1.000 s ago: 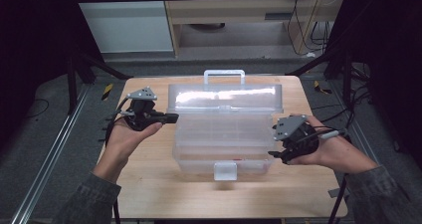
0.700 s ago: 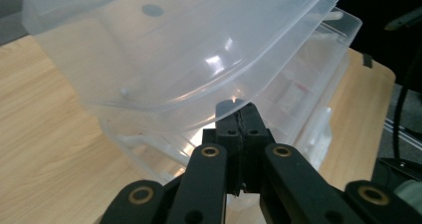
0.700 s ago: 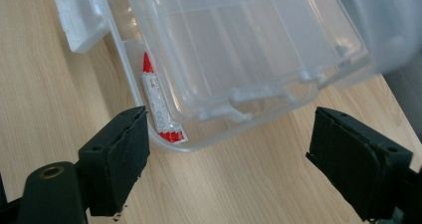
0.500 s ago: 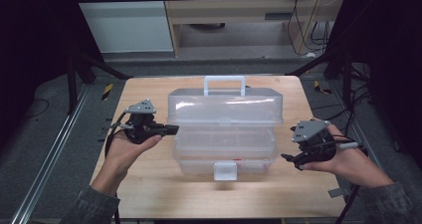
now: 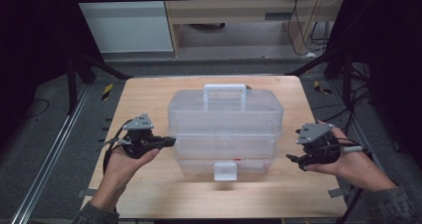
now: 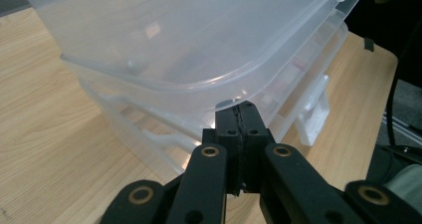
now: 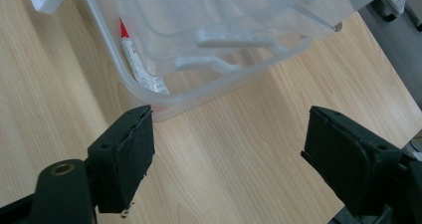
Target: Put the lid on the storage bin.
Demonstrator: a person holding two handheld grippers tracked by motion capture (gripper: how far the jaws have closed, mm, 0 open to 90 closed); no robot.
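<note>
Hand-held gripper [image 6: 241, 115] hides storage box's [image 6: 199, 59] edge.

Your table [image 5: 149, 99] is evenly lit from above; surroundings fall dark; the near tool [image 6: 241, 149] looks soft.

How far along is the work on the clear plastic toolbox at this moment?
Done: the clear plastic toolbox sits closed on the wooden table, its white front latch down. In hand: nothing; the left gripper is shut and empty beside it, the right gripper open over bare wood. Left: apparently just drawing the hands away.
</note>
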